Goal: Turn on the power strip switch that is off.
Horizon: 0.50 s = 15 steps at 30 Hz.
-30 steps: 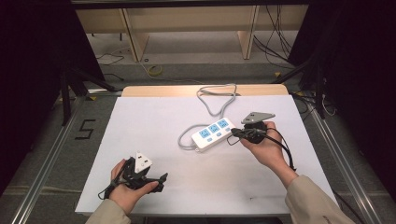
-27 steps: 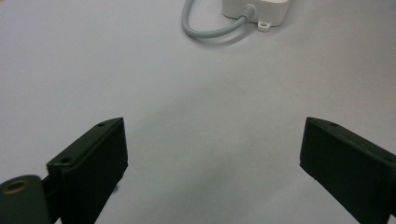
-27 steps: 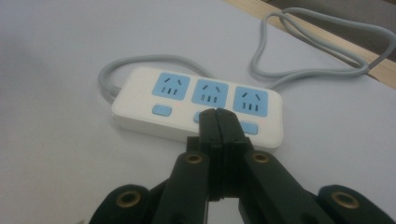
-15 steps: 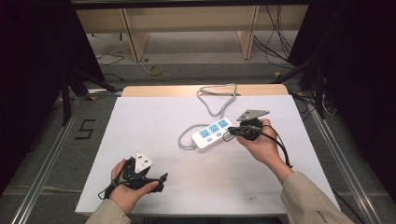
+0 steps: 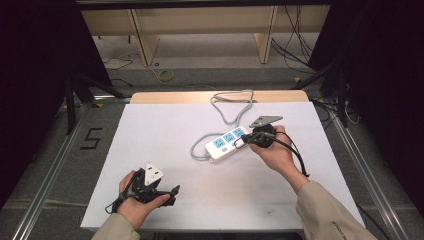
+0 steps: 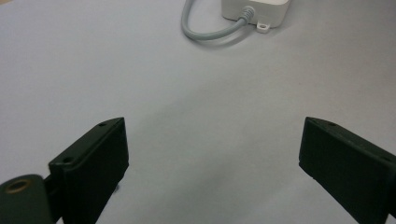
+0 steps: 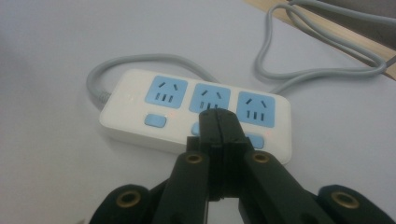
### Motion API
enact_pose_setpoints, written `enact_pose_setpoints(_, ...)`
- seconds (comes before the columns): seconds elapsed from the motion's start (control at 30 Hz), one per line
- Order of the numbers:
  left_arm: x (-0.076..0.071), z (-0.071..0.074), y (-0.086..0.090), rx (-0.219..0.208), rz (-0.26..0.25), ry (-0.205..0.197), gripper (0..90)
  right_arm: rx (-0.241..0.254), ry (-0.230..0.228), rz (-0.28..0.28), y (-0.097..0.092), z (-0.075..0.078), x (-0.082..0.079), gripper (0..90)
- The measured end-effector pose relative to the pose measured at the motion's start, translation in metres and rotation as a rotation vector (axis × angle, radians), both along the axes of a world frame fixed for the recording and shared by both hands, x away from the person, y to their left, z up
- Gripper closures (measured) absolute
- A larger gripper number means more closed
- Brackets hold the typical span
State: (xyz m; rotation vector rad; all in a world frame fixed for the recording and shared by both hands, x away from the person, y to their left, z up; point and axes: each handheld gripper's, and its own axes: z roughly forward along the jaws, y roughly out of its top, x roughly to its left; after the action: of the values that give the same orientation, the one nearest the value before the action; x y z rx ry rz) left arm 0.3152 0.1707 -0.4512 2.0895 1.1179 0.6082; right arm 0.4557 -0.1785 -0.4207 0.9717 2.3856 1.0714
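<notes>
A white power strip (image 5: 220,146) (image 7: 140,109) with three blue sockets and blue switches lies in the middle of the white table. Its grey cable (image 5: 231,107) (image 7: 280,60) loops toward the far edge. My right gripper (image 5: 241,142) (image 7: 218,116) is shut with nothing between its jaws. Its tips sit over the strip's near edge at the middle switch, which they hide; whether they touch it I cannot tell. My left gripper (image 5: 173,194) (image 6: 212,144) rests low near the front left, jaws wide open and empty. It points at the strip's cable end (image 6: 254,8).
A wooden strip (image 5: 170,97) runs along the table's far edge. Shelving legs and loose cables stand on the floor beyond. Metal rails (image 5: 50,170) flank the table on both sides.
My right hand has shifted slightly left, toward the power strip, jaws still shut. The left hand has stayed put.
</notes>
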Motion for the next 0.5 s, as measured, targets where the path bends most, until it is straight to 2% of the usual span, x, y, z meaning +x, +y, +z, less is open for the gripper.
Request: enact_pose_setpoints(0.5, 0.0001, -0.0002, 0.0000, 0.000, -0.001, 0.003, 8.0, -0.012, 0.021, -0.003, 0.0054, -0.0045, 0.0080, 90.0)
